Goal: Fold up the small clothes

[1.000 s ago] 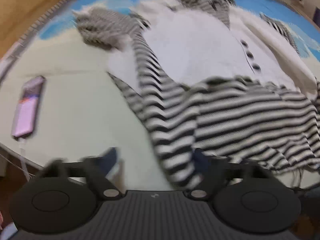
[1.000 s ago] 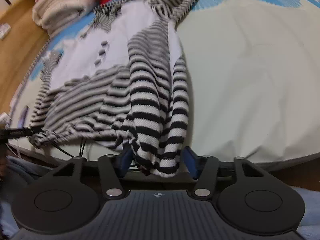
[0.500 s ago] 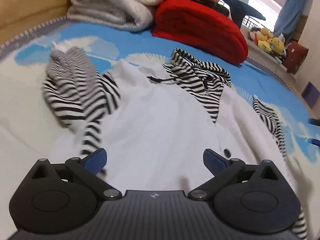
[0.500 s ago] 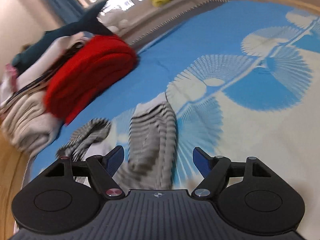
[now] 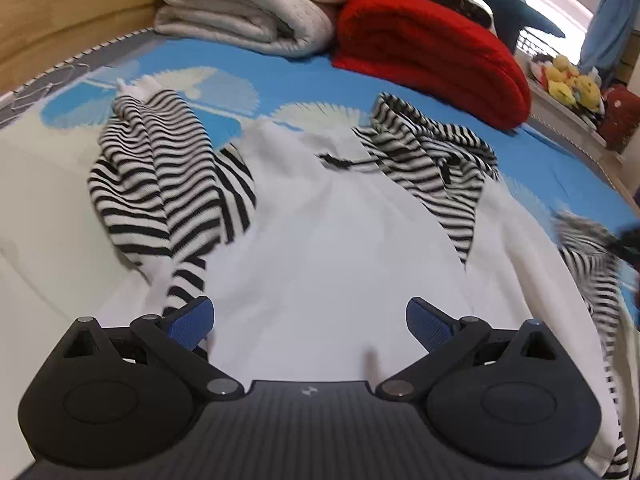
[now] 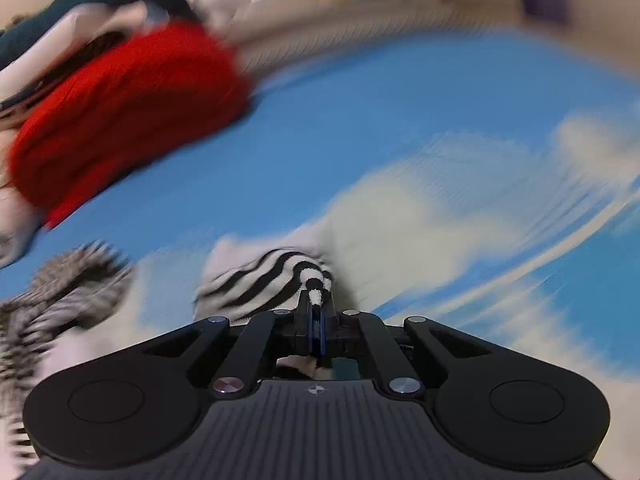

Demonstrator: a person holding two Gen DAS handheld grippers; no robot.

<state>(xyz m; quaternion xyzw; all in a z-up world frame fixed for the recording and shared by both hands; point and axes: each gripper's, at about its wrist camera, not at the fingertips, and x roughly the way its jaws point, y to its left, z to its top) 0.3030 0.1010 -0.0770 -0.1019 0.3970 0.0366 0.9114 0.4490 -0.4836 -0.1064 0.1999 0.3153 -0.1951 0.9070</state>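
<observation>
A small white cardigan (image 5: pixel 320 248) with black-and-white striped sleeves and hood lies spread on the blue and white bed sheet (image 5: pixel 224 60). Its left striped sleeve (image 5: pixel 160 184) is bunched at the left, and the striped hood (image 5: pixel 432 160) lies at the top. My left gripper (image 5: pixel 310 320) is open and empty, low over the white body. My right gripper (image 6: pixel 316 316) is shut on the end of the right striped sleeve (image 6: pixel 264 284), which shows blurred at the right edge of the left wrist view (image 5: pixel 588 248).
A folded red blanket (image 5: pixel 428 52) and folded cream blankets (image 5: pixel 248 0) lie at the head of the bed. A wooden bed frame (image 5: pixel 60 12) runs along the left. Soft toys (image 5: pixel 568 80) sit on a ledge at the far right.
The left gripper let go of the striped hem and moved up over the white body. The right gripper released the hem, moved to the right sleeve and shut on its end.
</observation>
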